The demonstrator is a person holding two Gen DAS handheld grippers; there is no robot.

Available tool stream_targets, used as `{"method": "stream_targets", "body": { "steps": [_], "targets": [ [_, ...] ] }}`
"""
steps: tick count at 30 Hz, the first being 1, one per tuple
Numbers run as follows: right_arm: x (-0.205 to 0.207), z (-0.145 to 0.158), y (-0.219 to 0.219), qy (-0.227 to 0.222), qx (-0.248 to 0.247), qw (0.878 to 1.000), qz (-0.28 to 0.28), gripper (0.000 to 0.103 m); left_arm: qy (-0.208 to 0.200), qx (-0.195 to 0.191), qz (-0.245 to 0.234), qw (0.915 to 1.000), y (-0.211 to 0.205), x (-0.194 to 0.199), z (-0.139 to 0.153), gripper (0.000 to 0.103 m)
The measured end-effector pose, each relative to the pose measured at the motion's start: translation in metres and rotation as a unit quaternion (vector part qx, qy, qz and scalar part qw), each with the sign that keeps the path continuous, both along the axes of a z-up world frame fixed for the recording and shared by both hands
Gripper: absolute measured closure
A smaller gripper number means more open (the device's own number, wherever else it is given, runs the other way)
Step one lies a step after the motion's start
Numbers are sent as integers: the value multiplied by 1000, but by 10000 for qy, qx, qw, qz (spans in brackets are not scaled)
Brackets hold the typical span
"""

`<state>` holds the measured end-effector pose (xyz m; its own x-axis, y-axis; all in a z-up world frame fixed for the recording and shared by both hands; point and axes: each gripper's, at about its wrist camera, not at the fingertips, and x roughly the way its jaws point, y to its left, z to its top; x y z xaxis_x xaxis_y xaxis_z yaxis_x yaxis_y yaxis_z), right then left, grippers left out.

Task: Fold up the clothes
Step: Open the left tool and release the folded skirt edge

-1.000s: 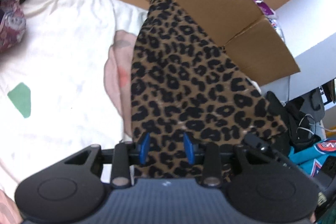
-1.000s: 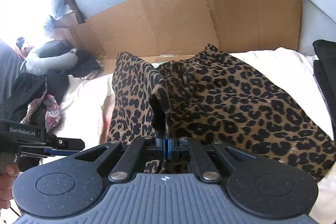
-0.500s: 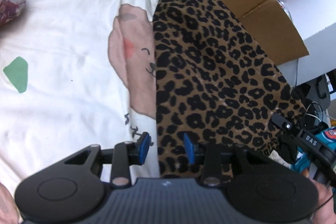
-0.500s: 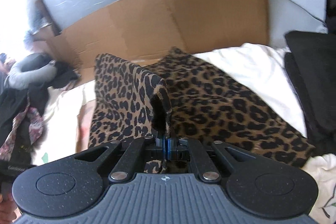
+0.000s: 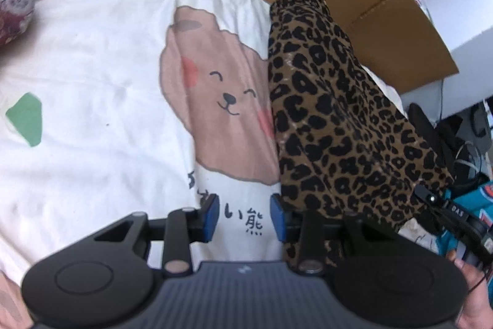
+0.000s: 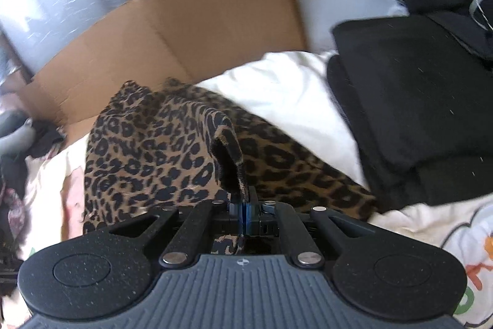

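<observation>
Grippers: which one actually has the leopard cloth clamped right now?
The right gripper: its blue pads are shut on a fold of the leopard-print garment. The left gripper stands open over the bear-print sheet, nothing between its pads.

My own tongs are hiding the near hem of the leopard-print garment [image 5: 345,125] in the left view; the bear print [image 5: 222,113] on the white sheet [image 5: 92,51] is disappearing under that cloth along its right side; the printed characters [image 5: 246,221] are getting cut by my left gripper [image 5: 244,216]; in the right view the pinched fold [image 6: 229,156] is blocking what lies behind it; the black bundle [image 6: 416,100] is running off the right edge, blurred; the cardboard [image 6: 191,20] is smearing too.
</observation>
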<state>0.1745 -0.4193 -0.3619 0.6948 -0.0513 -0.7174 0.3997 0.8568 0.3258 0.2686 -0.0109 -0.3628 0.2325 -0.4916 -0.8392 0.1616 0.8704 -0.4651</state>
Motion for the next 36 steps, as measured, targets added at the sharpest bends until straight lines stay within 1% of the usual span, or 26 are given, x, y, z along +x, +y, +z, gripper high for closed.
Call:
{"method": "stream_targets", "body": {
  "steps": [3, 7, 11, 13, 15, 22, 26, 29, 31, 34, 36],
  "targets": [
    [-4, -10, -11, 21, 210, 9996, -191, 103, -55, 110, -158, 9998, 3, 8, -1, 65],
    [-8, -27, -23, 73, 484, 9979, -432, 103, -160, 239, -348, 9990, 8, 19, 6, 65],
    [-18, -41, -31, 27, 730, 9943, -774, 103, -151, 485, -736, 9960, 10, 24, 17, 65],
    [-24, -44, -34, -61, 955, 9903, -1006, 103, -194, 696, -992, 9924, 8, 27, 27, 65],
    [-30, -48, -37, -154, 1171, 9854, -1229, 103, -245, 830, -1178, 9893, 8, 31, 37, 65],
    [-51, -54, -37, -497, 1592, 9733, -1578, 103, -316, 1023, -1373, 9847, -3, 39, 62, 65],
    [-51, -54, -41, -555, 1736, 9691, -1660, 103, -342, 1205, -1472, 9811, -18, 40, 62, 65],
    [-55, -53, -45, -600, 1775, 9681, -1665, 103, -244, 1362, -1460, 9796, -22, 40, 52, 65],
    [-59, -55, -49, -614, 1832, 9660, -1718, 103, -156, 1461, -1370, 9796, -24, 40, 45, 65],
    [-64, -57, -52, -622, 1868, 9645, -1758, 103, -58, 1523, -1343, 9792, -25, 40, 40, 65],
    [-67, -61, -52, -591, 1894, 9634, -1801, 103, -27, 1553, -1422, 9776, -40, 40, 33, 65]
  ]
}}
